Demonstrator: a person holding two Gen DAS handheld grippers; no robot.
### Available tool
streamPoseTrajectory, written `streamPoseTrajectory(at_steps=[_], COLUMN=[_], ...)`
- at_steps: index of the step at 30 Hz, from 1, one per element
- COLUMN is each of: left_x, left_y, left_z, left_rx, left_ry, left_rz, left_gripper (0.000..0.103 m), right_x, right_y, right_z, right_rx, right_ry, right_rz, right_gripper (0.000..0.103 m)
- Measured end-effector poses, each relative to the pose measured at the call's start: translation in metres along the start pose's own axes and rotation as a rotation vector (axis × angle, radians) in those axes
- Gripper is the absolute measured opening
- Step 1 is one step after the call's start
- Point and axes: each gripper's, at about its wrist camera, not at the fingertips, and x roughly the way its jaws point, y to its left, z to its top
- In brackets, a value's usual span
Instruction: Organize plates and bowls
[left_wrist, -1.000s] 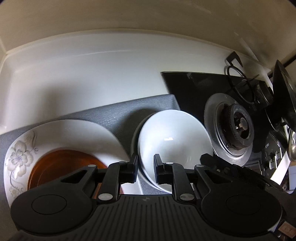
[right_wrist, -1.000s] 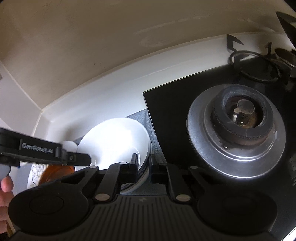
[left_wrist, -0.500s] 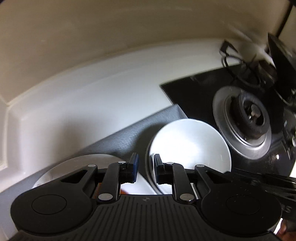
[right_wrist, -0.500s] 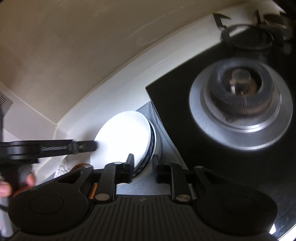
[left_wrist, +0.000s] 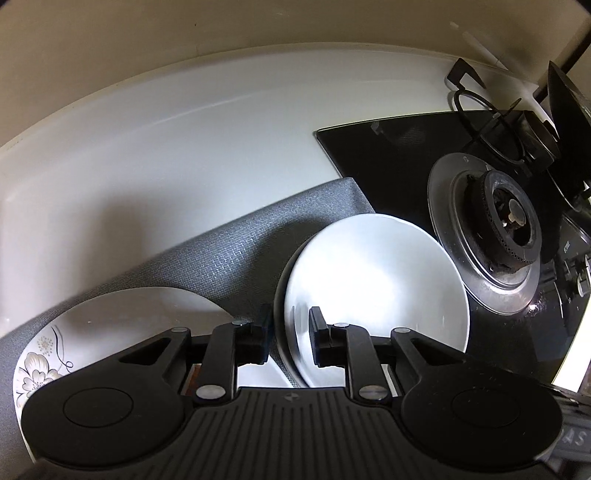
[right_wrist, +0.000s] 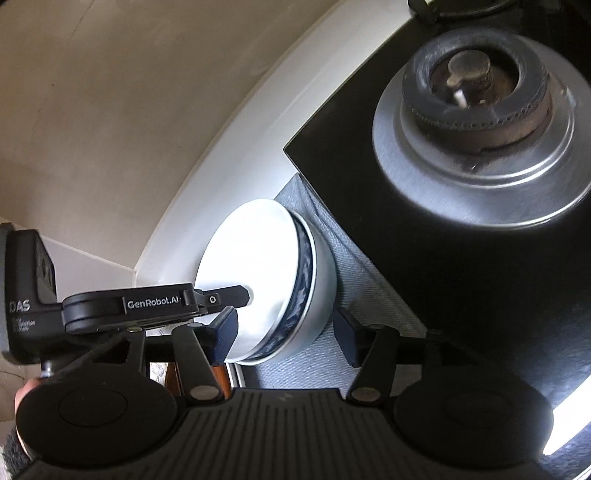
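A white bowl (left_wrist: 376, 280) sits nested in a second bowl (right_wrist: 317, 295) on a grey mat (left_wrist: 236, 251); a dark blue patterned band shows between them. My left gripper (left_wrist: 288, 334) straddles the upper bowl's near rim, jaws narrowly apart; whether they pinch the rim I cannot tell. It also shows in the right wrist view (right_wrist: 236, 293), reaching in from the left. My right gripper (right_wrist: 286, 338) is open wide, its fingers either side of the bowls, not touching. A white plate with a flower print (left_wrist: 122, 321) lies at the left, an amber dish on it mostly hidden.
A black glass hob (left_wrist: 399, 166) with a steel gas burner (left_wrist: 506, 221) lies right of the mat. A second burner with a pan support (left_wrist: 491, 122) stands behind. The white counter (left_wrist: 184, 147) meets a beige wall at the back.
My right gripper has opened wide and moved down around the bowls. My left gripper has come closer to the bowl, and now straddles its near rim.
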Motion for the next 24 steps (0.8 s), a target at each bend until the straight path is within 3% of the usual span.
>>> streamPoseTrajectory(at_steps=[2,6,10,13,16,24], left_x=[0.000,-0.002,-0.010,-0.009,-0.006,0.008], left_y=[-0.002,-0.007,-0.025,-0.037,-0.045,-0.036], left_z=[0.000,-0.005,-0.020,-0.038,-0.044,-0.036], left_rx=[0.012,0.028,0.072,0.076,0.119,0.038], left_ry=[-0.005,-0.010,-0.004,0.023,-0.005,0.009], left_rz=[0.005,0.004,-0.014,-0.010,0.014,-0.041], left_gripper=[0.020,0.020,0.023,0.023,0.022,0.029], right_x=[0.002,-0.003,-0.019,-0.034,-0.041,-0.038], right_y=[0.000,0.000,0.005,0.001,-0.007,-0.013], right_z=[0.001,0.005,0.005,-0.003,-0.008,-0.009], right_rx=[-0.006,-0.028,-0.043,-0.046,-0.047,-0.047], right_ry=[-0.006,0.007,0.034,0.044,0.048,0.035], right_rz=[-0.036,-0.057,-0.166,-0.196,-0.169,-0.141], right_gripper=[0.042,0.035,0.029,0.029,0.030,0.040])
